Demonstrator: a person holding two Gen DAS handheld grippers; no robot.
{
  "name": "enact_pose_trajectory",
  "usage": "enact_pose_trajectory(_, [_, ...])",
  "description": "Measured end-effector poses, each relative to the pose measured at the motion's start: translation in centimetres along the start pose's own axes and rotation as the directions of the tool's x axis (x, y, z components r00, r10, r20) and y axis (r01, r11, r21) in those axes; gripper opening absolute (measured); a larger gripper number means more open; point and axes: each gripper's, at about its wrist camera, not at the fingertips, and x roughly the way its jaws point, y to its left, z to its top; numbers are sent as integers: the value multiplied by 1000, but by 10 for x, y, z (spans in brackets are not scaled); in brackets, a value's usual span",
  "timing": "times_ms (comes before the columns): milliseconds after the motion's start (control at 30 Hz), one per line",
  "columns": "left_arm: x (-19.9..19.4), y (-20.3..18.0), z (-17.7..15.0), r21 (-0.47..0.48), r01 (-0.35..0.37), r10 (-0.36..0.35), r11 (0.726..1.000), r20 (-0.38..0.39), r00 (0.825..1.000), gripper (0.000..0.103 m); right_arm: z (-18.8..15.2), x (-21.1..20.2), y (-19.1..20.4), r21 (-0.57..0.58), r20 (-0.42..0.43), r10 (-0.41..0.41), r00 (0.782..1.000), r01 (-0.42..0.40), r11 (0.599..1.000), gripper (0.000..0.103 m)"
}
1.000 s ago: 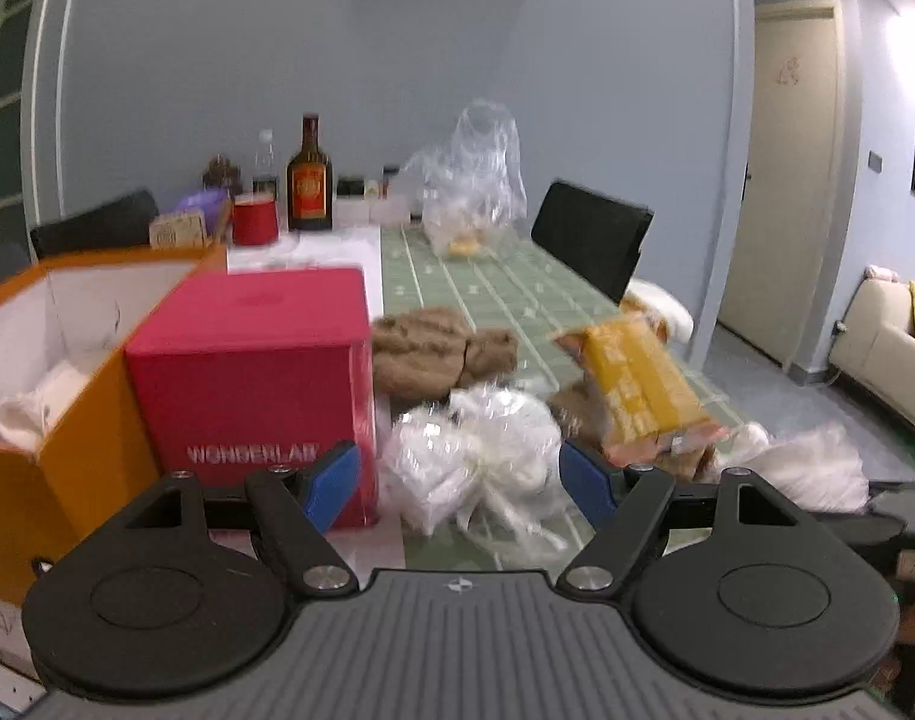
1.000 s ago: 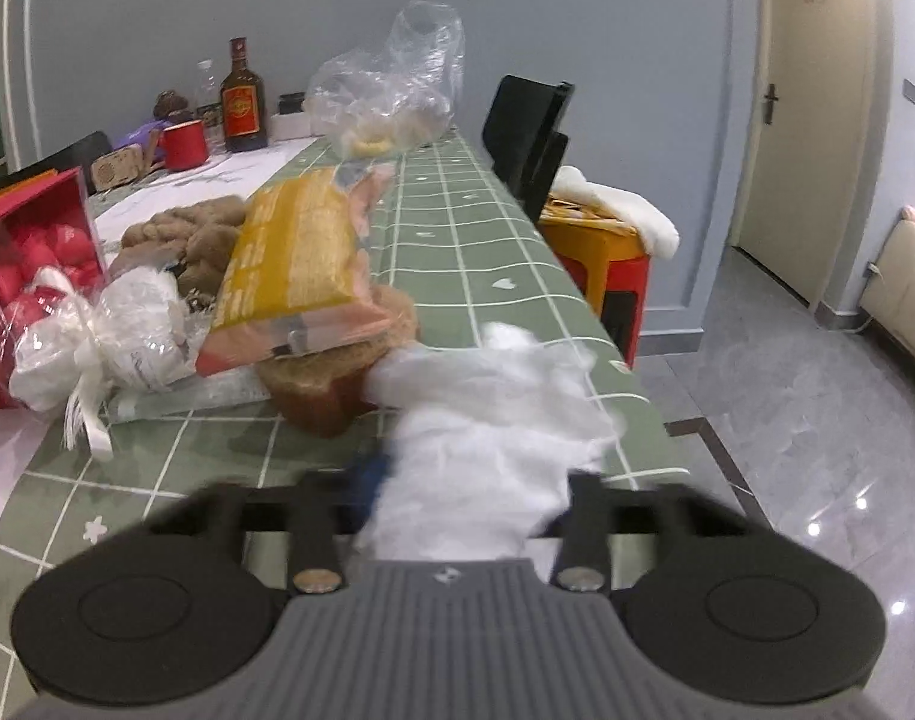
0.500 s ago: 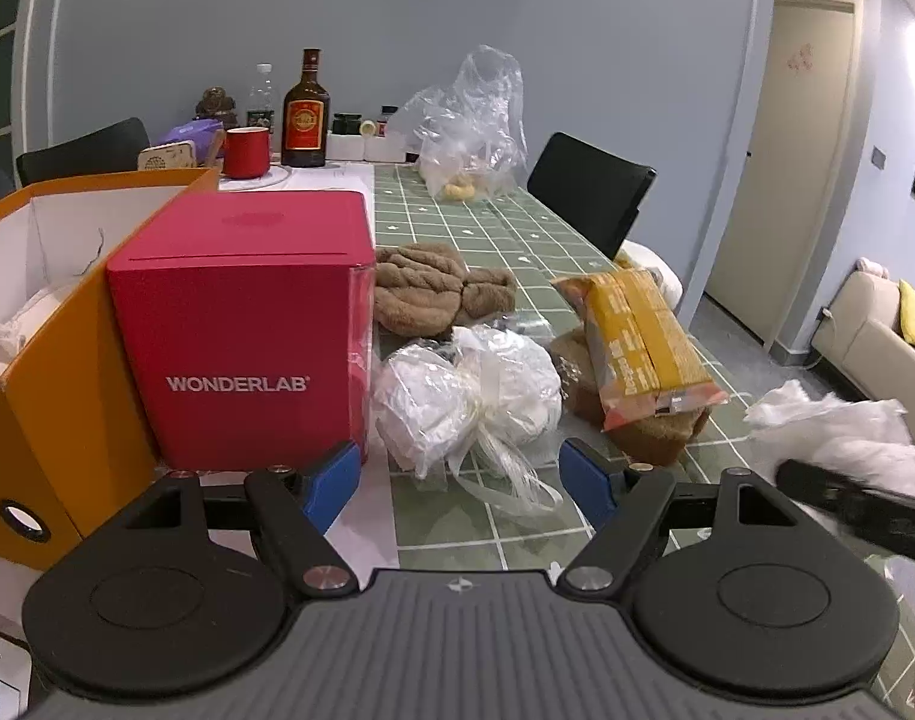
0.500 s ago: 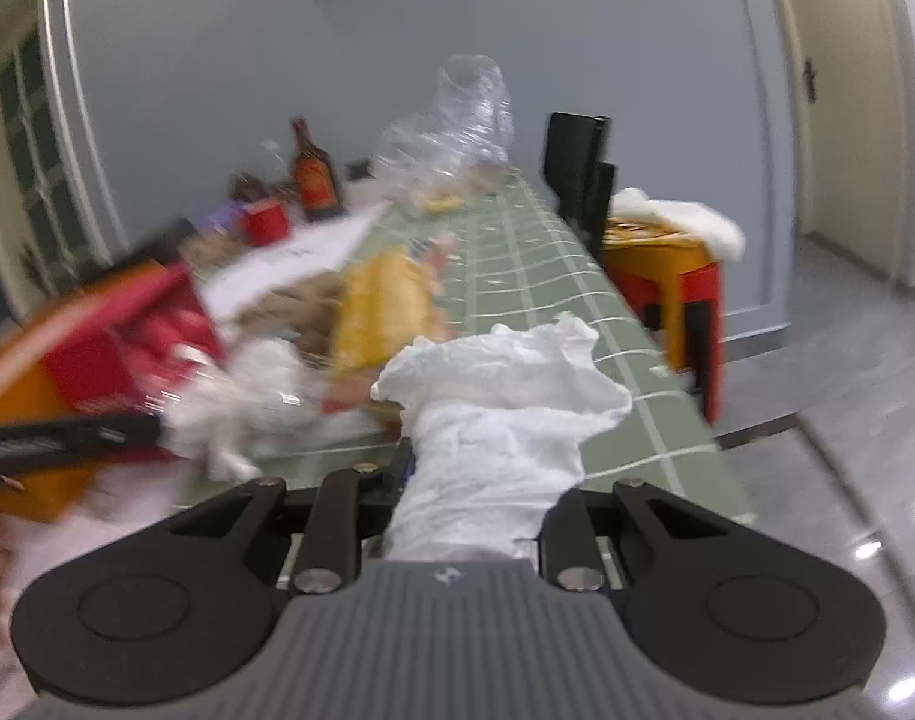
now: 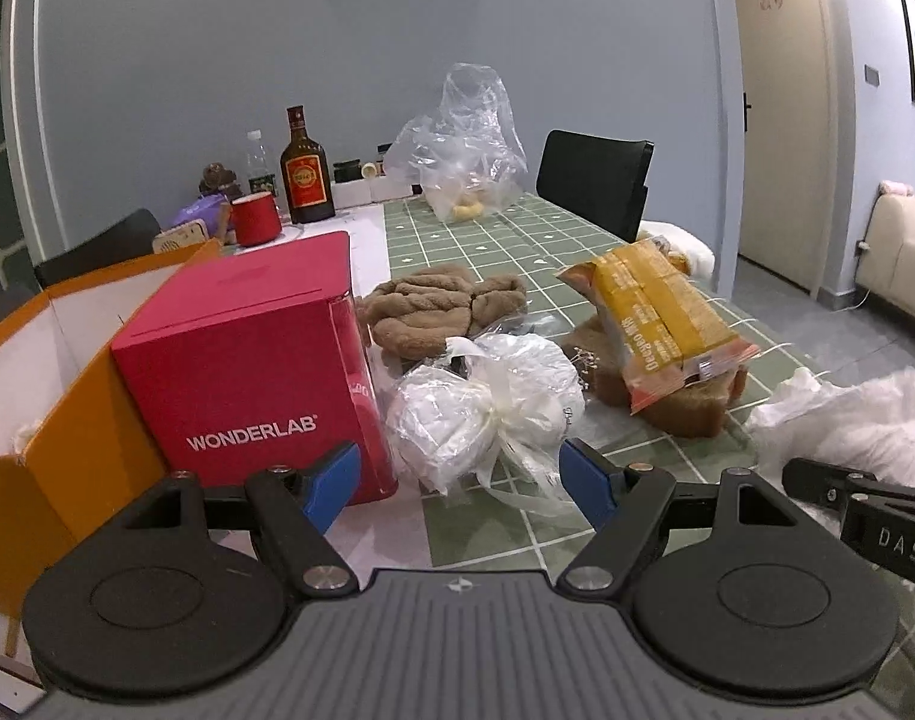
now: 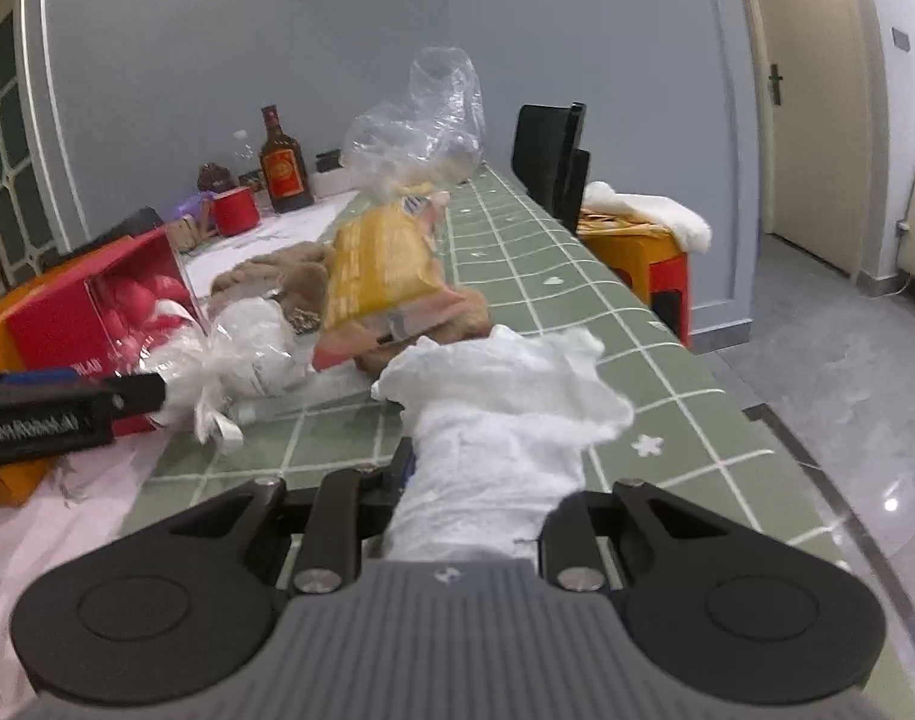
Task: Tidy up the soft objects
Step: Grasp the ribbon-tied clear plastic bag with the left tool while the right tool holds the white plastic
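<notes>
My right gripper is shut on a white crumpled soft cloth, held above the green checked table; the cloth also shows at the right of the left wrist view. My left gripper is open and empty, just in front of a white wrapped bundle tied with ribbon. A brown fuzzy cloth lies behind the bundle. A yellow packet rests on another brown soft item.
A red WONDERLAB box stands left of the bundle, beside an open orange box. A bottle, red mug and clear plastic bag stand at the far end. A black chair is on the right.
My right gripper lifted the white cloth off the table and swung left toward the boxes. My left gripper drew back a little and stayed open.
</notes>
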Motion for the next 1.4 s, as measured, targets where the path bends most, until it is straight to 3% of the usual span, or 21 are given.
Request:
enact_pose_trajectory(67, [0, -3, 0, 22, -19, 19, 1000, 13, 1000, 89, 1, 4, -1, -1, -26, -12, 1000, 12, 1000, 20])
enact_pose_trajectory(133, [-6, -9, -1, 62, -45, 40, 997, 75, 996, 89, 0, 5, 9, -49, -27, -45, 999, 43, 998, 20])
enact_pose_trajectory(200, [-8, -17, -3, 125, -35, 20, 992, 116, 993, 89, -2, 6, 20, -114, -27, -87, 996, 84, 990, 20])
enact_pose_trajectory(333, [2, -33, 5, 211, -29, 11, 977, 85, 996, 89, -4, 8, 31, -182, -26, -131, 991, 124, 975, 20])
enact_pose_trajectory(467, [16, -41, 10, 214, -17, 3, 977, 64, 998, 89, -3, 6, 21, -133, -33, -93, 995, 88, 987, 22])
enact_pose_trajectory(567, [31, -45, 12, 263, -48, 40, 964, 35, 999, 89, -2, 4, 11, -78, -34, -55, 998, 53, 996, 22])
enact_pose_trajectory(800, [47, -43, 18, 335, -43, 24, 941, 60, 998, 89, -1, 3, -3, 15, -31, 11, 999, -11, 1000, 24])
enact_pose_trajectory(833, [49, -43, 18, 340, -31, 17, 940, 45, 999, 86, -1, 3, -4, 20, -31, 15, 999, -15, 1000, 24])
enact_pose_trajectory(900, [56, -40, 19, 327, 14, -11, 945, -10, 1000, 65, -1, 4, -3, 18, -31, 15, 999, -14, 1000, 24])
enact_pose_trajectory(1000, [63, -34, 18, 268, 30, -19, 963, -44, 999, 53, -1, 4, 2, -10, -33, -3, 999, 3, 1000, 24])
enact_pose_trajectory(1200, [56, -36, 14, 286, -23, 39, 958, -50, 998, 41, -1, 5, 7, -51, -36, -26, 999, 24, 998, 25])
enact_pose_trajectory(1400, [22, -26, 20, 225, 32, -14, 974, -79, 997, 40, -1, 5, 6, -52, -36, -26, 999, 24, 998, 25])
